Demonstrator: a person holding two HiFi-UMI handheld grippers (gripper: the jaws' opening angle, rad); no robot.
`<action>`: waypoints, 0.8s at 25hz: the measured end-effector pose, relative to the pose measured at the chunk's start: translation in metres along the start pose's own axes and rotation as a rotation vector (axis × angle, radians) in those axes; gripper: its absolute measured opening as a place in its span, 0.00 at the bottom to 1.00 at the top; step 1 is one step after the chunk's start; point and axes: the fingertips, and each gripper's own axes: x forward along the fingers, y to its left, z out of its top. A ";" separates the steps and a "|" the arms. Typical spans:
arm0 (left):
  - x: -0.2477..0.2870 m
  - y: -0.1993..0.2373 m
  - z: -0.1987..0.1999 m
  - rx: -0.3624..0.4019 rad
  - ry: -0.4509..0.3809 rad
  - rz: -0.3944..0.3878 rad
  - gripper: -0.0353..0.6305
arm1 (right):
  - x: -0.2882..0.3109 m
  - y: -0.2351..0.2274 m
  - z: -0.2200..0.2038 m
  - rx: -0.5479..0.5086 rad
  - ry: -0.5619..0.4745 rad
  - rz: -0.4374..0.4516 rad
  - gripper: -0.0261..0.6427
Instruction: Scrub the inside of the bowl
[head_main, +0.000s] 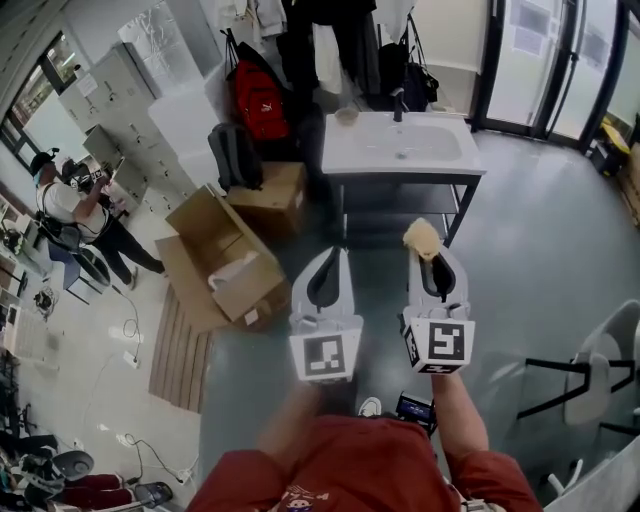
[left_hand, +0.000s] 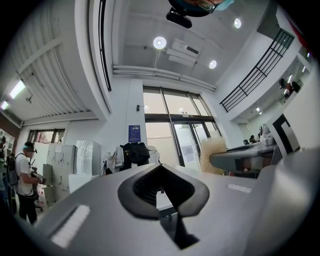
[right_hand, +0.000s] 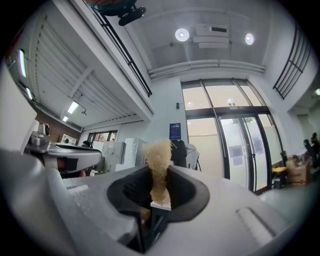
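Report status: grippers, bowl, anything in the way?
Left gripper shut, empty. Right gripper shut on tan scrubber. Bowl on the sink counter ahead, not yet reached. Cardboard boxes off to the left, not blocking.

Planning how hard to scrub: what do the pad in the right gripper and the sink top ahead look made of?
Pad: tan, coarse, frizzy fibres with a matte look. It looks like loofah or another plant fibre, though it could be synthetic.
Sink top: smooth and white, moulded in one piece with its basin, with a slight sheen. It is probably ceramic or cast resin; I cannot tell which.
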 end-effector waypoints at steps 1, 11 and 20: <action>0.004 0.002 0.001 0.002 0.000 0.003 0.06 | 0.005 0.000 0.002 -0.009 -0.004 0.005 0.15; 0.057 0.031 -0.013 0.010 -0.028 0.012 0.06 | 0.067 -0.007 -0.009 -0.020 -0.018 0.006 0.15; 0.132 0.066 -0.046 0.012 -0.033 0.017 0.06 | 0.152 -0.012 -0.034 -0.013 -0.014 -0.005 0.15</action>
